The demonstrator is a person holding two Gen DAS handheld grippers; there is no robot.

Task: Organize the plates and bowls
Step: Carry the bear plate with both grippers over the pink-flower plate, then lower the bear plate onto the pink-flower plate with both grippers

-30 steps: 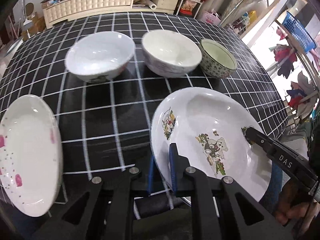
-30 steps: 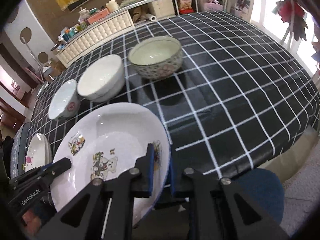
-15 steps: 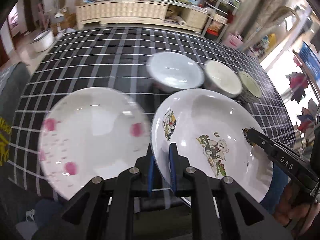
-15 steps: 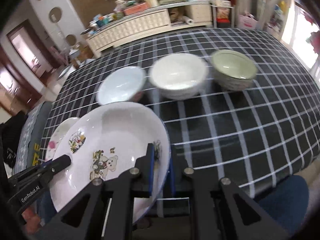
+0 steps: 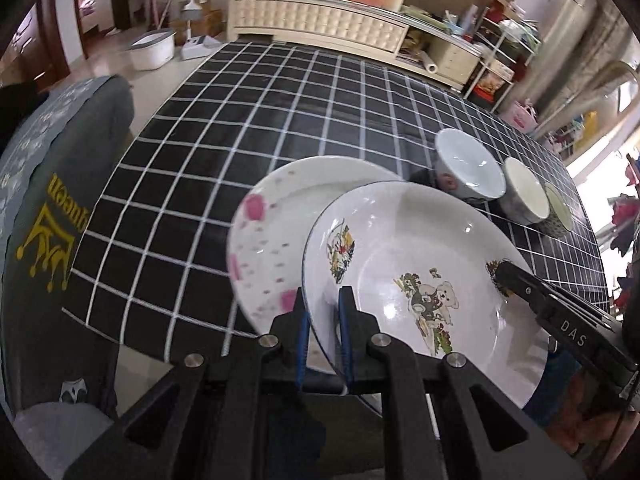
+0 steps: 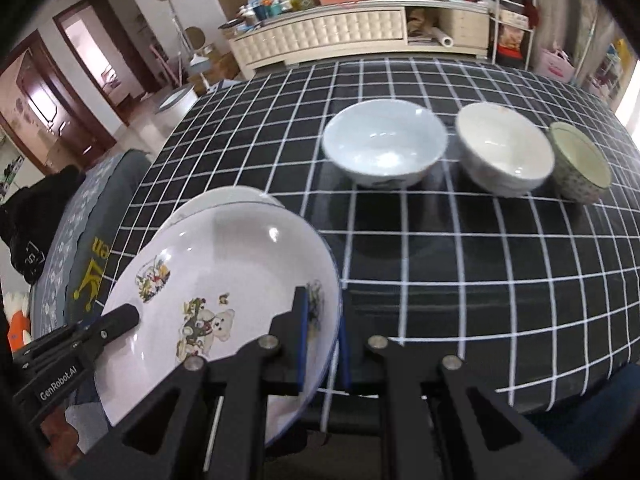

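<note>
Both grippers hold one white plate with a teddy-bear picture (image 5: 420, 276), also in the right wrist view (image 6: 216, 292). My left gripper (image 5: 323, 312) is shut on its left rim, my right gripper (image 6: 322, 320) on its right rim. The bear plate hangs above and partly over a white plate with pink spots (image 5: 272, 232) on the table; only that plate's far rim (image 6: 228, 196) shows in the right wrist view. Three bowls stand in a row: pale blue (image 6: 382, 144), white (image 6: 504, 148), patterned green-lined (image 6: 580, 162).
The black white-grid tablecloth (image 5: 248, 128) covers the table. A grey chair back with yellow print (image 5: 48, 208) stands at the table's left edge. A cream sideboard (image 6: 332, 32) with clutter stands beyond the table.
Both grippers have carried the bear plate to the left. The pink-spotted plate now lies partly under it. The bowls have shifted to the right in both views.
</note>
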